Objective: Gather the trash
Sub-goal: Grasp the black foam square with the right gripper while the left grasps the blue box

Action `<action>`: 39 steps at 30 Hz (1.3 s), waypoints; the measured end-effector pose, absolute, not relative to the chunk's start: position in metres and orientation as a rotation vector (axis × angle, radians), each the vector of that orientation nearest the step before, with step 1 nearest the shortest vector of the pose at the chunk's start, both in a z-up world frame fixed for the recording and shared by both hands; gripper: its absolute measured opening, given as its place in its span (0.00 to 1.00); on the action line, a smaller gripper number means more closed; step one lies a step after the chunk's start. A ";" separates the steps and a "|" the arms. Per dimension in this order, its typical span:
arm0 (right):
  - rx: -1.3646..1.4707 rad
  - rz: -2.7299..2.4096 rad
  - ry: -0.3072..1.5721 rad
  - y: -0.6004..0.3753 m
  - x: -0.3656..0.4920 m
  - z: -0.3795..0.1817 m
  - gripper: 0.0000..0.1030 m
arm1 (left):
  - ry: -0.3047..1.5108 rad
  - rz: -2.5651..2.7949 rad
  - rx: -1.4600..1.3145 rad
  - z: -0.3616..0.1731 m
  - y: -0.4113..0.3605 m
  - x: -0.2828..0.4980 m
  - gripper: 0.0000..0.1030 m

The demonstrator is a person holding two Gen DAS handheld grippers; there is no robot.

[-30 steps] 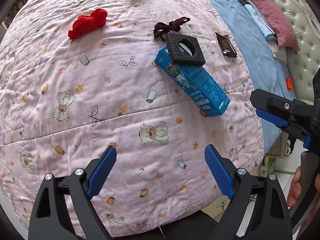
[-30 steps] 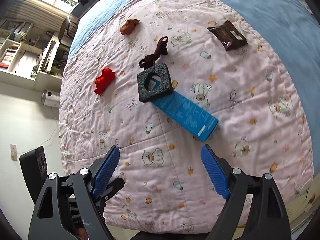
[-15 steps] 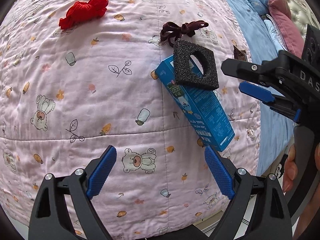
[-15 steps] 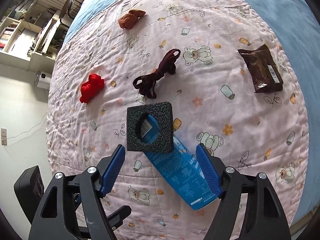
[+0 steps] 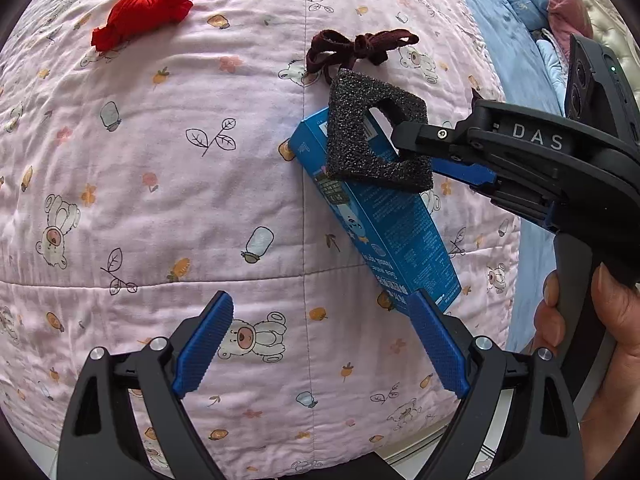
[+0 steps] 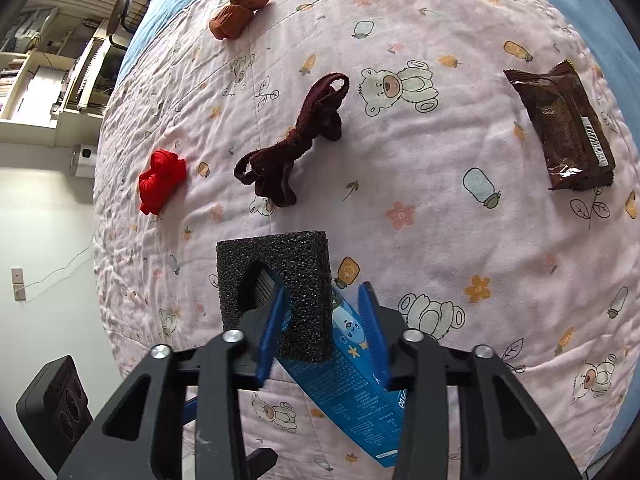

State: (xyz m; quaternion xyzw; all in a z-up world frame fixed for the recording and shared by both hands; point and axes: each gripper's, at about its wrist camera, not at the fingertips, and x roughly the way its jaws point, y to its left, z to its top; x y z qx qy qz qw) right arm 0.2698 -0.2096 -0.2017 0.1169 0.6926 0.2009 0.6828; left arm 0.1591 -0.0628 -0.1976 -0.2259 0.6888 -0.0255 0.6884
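I'm in the first pick of the clear-up. My right tool (image 6: 324,320) has just been closing, and its blue pads now stand on either side of the near edge of the square black foam pad with a round hole (image 6: 276,280), one finger reaching into the hole. From the left wrist view the foam looks tipped up off the long blue printed cardboard box (image 5: 384,232) it was lying on, so I judge the pads are clenched on it. The box itself lies flat on the pink bear-print quilt (image 5: 160,184) of the bed, partly under the foam.

My left tool (image 5: 320,344) hangs released, fingers wide, just above the quilt with its right pad at the box's near end. Nothing is between its pads.

Next I'd lift the foam clear without dragging the box, then bring the left tool round the box's narrow sides. The brown foil snack wrapper (image 6: 564,128) off to the right also looks like trash; the dark maroon knotted fabric strip (image 6: 296,140) and red bundled cloth (image 6: 160,180) I'd leave.
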 end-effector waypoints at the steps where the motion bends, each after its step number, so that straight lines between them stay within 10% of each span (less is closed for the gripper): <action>1: 0.269 0.455 1.541 -0.212 0.270 -0.200 0.25 | 1.545 -0.054 -0.504 -0.199 -0.065 0.161 0.87; 11: 0.395 0.506 1.504 -0.251 0.279 -0.193 0.17 | 1.577 -0.025 -0.585 -0.213 -0.085 0.176 0.87; 15: 0.363 0.484 1.510 -0.248 0.284 -0.203 0.40 | 1.570 -0.017 -0.577 -0.211 -0.090 0.175 0.87; 39: -0.178 0.597 1.629 -0.171 0.268 -0.254 0.58 | 1.606 0.089 -0.606 -0.233 -0.099 0.166 0.87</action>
